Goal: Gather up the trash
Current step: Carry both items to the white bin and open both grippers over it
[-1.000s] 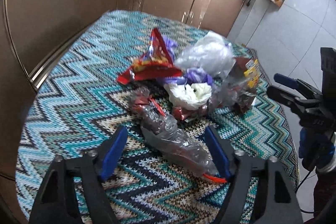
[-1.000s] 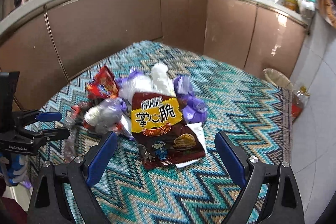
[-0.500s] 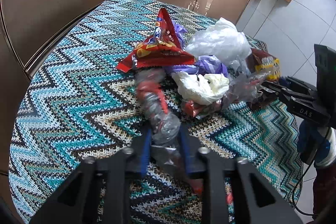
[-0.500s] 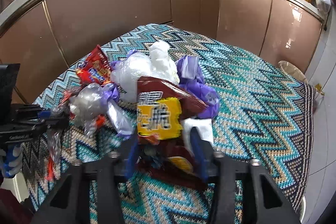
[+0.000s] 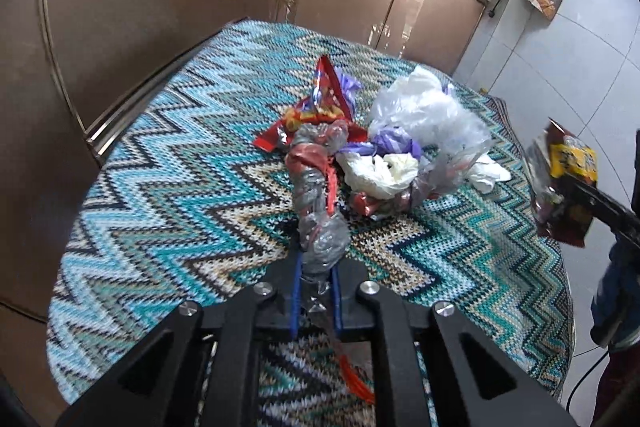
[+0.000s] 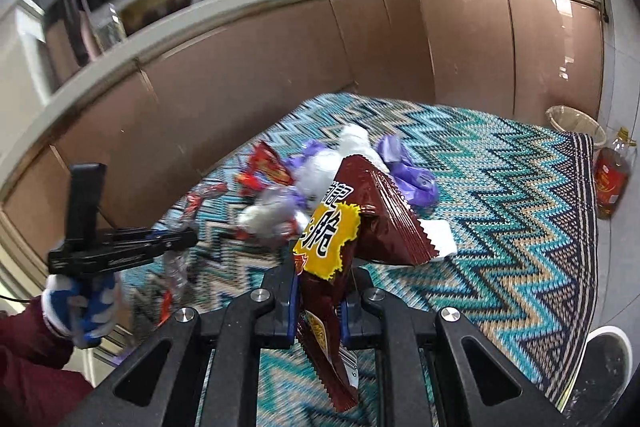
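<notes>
My left gripper (image 5: 316,283) is shut on a twisted clear plastic wrapper with red print (image 5: 316,187), lifted off the zigzag cloth (image 5: 168,187). My right gripper (image 6: 320,291) is shut on a brown snack bag with a yellow label (image 6: 344,227) and holds it above the cloth; it also shows at the right edge of the left wrist view (image 5: 568,183). The trash pile stays on the cloth: a red snack wrapper (image 5: 320,103), a clear plastic bag (image 5: 424,107), purple plastic (image 5: 392,143) and white crumpled paper (image 5: 380,171).
Brown cabinet fronts (image 5: 160,7) stand behind the cloth-covered table. A lined wastebasket (image 6: 576,123) and an oil bottle (image 6: 610,179) stand on the floor past the table's far right corner. A white tissue (image 6: 440,239) lies on the cloth under the brown bag.
Both grippers were open a second ago. The left closed on the clear wrapper and the right on the brown snack bag, and both have lifted their pieces off the cloth.
</notes>
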`<state>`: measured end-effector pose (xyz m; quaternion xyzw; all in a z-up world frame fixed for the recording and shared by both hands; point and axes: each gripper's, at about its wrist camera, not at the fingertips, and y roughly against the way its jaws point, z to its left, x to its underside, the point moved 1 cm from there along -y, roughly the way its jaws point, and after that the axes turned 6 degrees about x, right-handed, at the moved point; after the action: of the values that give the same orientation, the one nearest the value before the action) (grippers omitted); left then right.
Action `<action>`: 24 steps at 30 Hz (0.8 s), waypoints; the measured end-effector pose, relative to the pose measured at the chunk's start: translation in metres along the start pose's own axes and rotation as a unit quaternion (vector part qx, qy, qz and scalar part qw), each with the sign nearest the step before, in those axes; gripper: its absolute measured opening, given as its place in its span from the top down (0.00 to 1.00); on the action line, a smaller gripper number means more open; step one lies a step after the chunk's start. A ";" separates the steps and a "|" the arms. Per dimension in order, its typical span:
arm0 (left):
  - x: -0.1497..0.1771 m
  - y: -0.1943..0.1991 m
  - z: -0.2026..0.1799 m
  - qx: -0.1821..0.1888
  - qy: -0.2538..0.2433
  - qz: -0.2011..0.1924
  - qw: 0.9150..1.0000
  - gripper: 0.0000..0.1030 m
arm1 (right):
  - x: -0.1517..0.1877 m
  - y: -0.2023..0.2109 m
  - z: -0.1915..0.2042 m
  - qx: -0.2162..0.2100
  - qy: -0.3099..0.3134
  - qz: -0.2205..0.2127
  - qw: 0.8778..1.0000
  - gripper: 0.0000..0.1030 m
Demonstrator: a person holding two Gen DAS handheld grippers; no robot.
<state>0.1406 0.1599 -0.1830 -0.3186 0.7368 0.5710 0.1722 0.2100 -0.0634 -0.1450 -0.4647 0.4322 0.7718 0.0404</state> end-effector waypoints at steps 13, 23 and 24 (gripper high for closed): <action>-0.024 0.037 -0.102 0.042 -0.101 -0.030 0.994 0.89 | 0.039 0.113 -0.054 0.053 -0.053 -0.090 0.993 0.87; -0.039 -0.038 -0.277 0.148 -0.222 0.036 0.963 0.89 | 0.103 0.174 -0.166 0.203 -0.169 -0.084 0.961 0.85; -0.039 -0.050 -0.298 0.159 -0.235 0.046 0.958 0.89 | 0.109 0.175 -0.178 0.220 -0.179 -0.079 0.956 0.84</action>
<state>0.2350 -0.1198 -0.1095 -0.1099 0.7705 0.5126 0.3627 0.1892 -0.3350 -0.1512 -0.3311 0.5389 0.7227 0.2786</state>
